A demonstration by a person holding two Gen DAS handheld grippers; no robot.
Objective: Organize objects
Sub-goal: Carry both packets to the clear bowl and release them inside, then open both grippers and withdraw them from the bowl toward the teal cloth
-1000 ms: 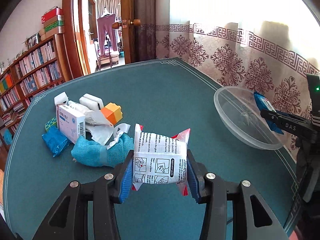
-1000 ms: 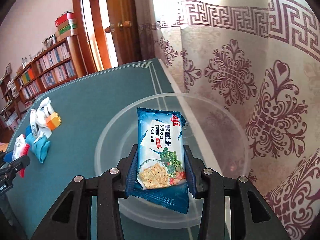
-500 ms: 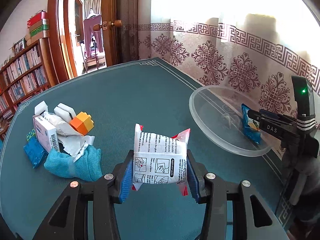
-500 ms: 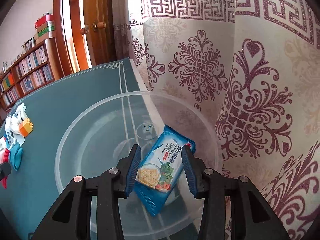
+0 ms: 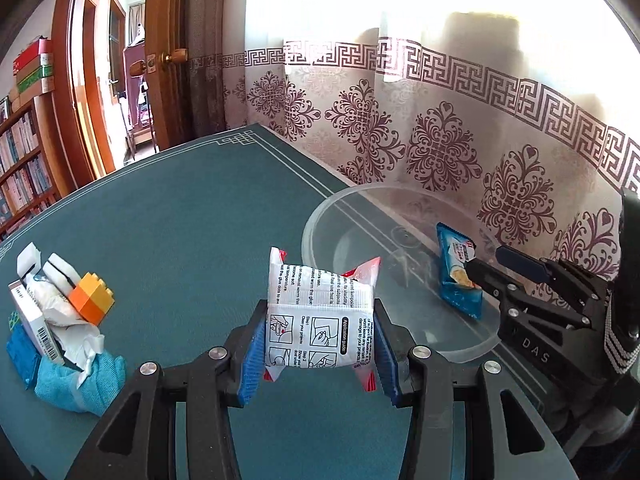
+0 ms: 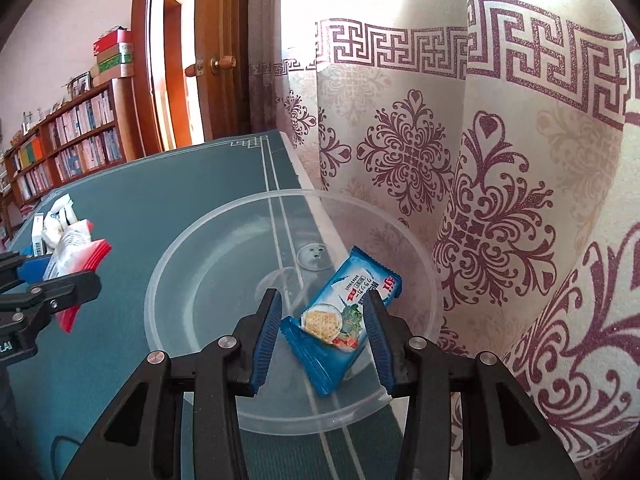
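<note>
My left gripper (image 5: pixel 320 332) is shut on a white sachet with red ends (image 5: pixel 316 300), held above the green table just short of the clear plastic bowl (image 5: pixel 316 220). A blue cracker packet (image 6: pixel 340 316) lies tilted inside the bowl (image 6: pixel 168 264). My right gripper (image 6: pixel 322 298) hangs over the bowl, open, its fingers either side of the packet without squeezing it. The left wrist view shows that packet (image 5: pixel 456 272) just in front of the right gripper (image 5: pixel 482 259). The right wrist view shows the sachet (image 6: pixel 76 248) at the far left.
A pile sits on the table's left side: an orange toy brick (image 5: pixel 90 298), a white box (image 5: pixel 32 320), crumpled paper, a teal cloth (image 5: pixel 80 380) and a blue packet (image 5: pixel 18 354). A patterned curtain (image 5: pixel 440 152) hangs right behind the bowl at the table's edge.
The right gripper let go of the cracker packet, which dropped into the bowl and now lies tilted there. The left gripper carried the sachet away from the pile and closer to the bowl.
</note>
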